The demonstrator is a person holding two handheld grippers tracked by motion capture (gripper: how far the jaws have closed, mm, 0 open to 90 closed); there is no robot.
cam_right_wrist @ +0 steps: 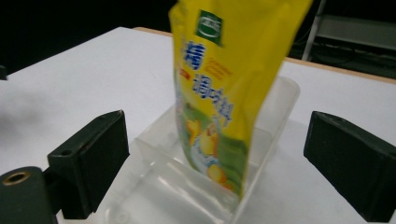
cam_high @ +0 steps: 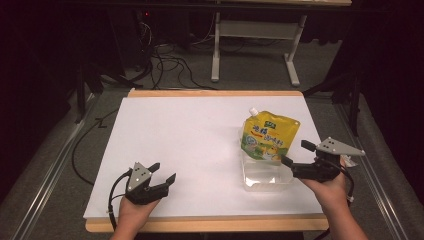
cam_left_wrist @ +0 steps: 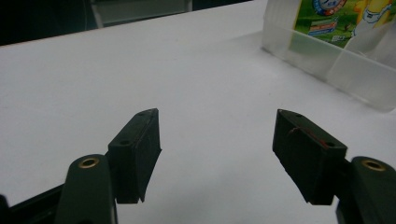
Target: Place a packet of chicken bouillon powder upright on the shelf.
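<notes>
Two grippers sit low in the high view, one at each side of a white table (cam_high: 190,145). At lower left of that frame, the left gripper (cam_high: 161,172) rests near the table's front edge with its jaws apart and nothing between them; in the left gripper view the bare white surface shows between its pads (cam_left_wrist: 140,154), and the box (cam_left_wrist: 327,60) lies toward the upper right corner, well apart from it.

Right of centre in the high view stands a yellow pouch (cam_high: 269,135), upright with its white spout at the top left. Its lower end sits inside a clear plastic box (cam_high: 265,175), in the part farther from the person; a divider crosses the box.

Just to the right of the box, the right gripper (cam_high: 296,153) points left toward pouch and box. Its jaws stand wide and hold nothing. In the right gripper view the pouch (cam_right_wrist: 229,88) rises at centre frame, leaning a little, with the box (cam_right_wrist: 187,182) under it, and the two pads (cam_right_wrist: 93,158) flank the box at lower left and lower right without touching it or the pouch.
</notes>
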